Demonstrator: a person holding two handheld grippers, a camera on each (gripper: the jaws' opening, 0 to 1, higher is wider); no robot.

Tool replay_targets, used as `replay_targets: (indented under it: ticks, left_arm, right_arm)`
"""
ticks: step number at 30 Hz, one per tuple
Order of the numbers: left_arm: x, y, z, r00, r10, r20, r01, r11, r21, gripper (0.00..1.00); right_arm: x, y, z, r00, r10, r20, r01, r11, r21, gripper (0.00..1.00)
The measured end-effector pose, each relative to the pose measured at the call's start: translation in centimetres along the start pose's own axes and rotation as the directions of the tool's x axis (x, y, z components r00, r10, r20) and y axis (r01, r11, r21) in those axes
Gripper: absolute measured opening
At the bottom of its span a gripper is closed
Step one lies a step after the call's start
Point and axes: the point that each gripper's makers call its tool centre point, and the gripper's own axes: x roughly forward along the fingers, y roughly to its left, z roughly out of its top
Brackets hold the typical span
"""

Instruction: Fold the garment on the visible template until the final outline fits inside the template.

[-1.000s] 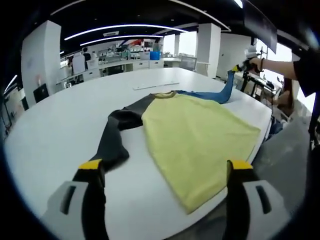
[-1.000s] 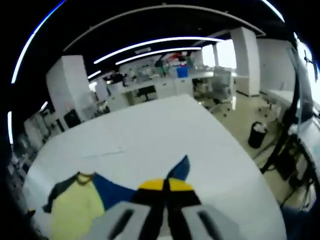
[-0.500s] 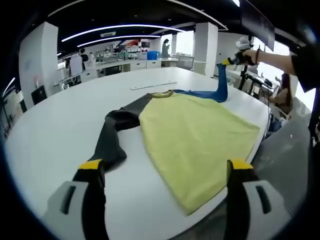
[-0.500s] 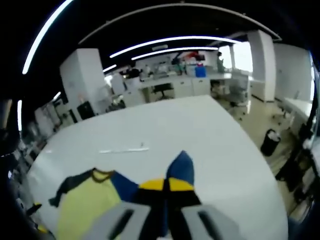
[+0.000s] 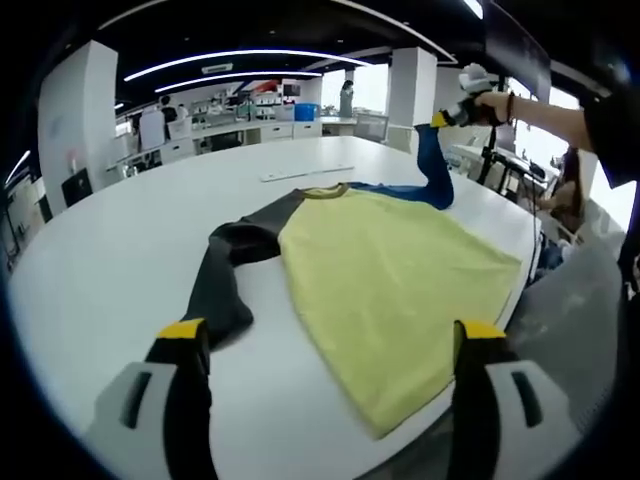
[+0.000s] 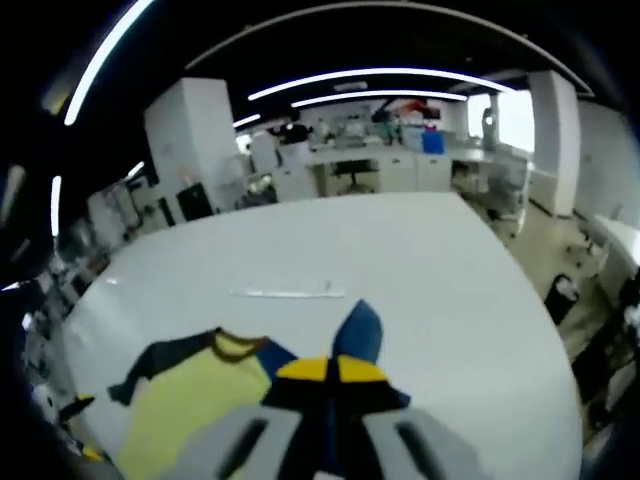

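a: where's the yellow long-sleeved garment point(image 5: 390, 280)?
b: flat on the white round table point(image 5: 100, 260), no readable print.
a: tongs?
b: left gripper point(image 5: 325, 345) gaping, empty; right gripper point(image 6: 330, 370) pinched on the blue sleeve point(image 6: 358, 330), lifted.

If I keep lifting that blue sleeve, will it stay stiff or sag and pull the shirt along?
Likely floppy: the blue sleeve droops in a curve from the right gripper down to the table. It probably drags the yellow body once taut, since they are joined. The cloth looks thin and light.
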Motion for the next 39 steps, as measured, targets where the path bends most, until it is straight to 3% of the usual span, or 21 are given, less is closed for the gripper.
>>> replay_targets:
  ticks: [11, 22, 39]
  left_arm:
    - [1.2, 0.0, 1.6, 0.999, -0.031, 0.011, 0.031, 0.999, 0.040, 0.99]
    - [1.6, -0.4, 1.7, 0.999, -0.045, 0.009, 0.045, 0.999, 0.031, 0.99]
    - [2.3, 0.0, 1.9, 0.999, -0.042, -0.001, 0.042, 0.999, 0.032, 0.99]
  right_arm:
    - [1.8, 4.6, 0.5, 0.998, 0.062, -0.021, -0.063, 0.996, -0.058, 0.00]
    - [3.7, 8.9, 0.6, 0.990, 0.140, -0.032, -0.141, 0.989, -0.053, 0.00]
    - [5.9, 14.3, -0.1, 0.974, 0.213, -0.078, -0.221, 0.969, -0.113, 0.00]
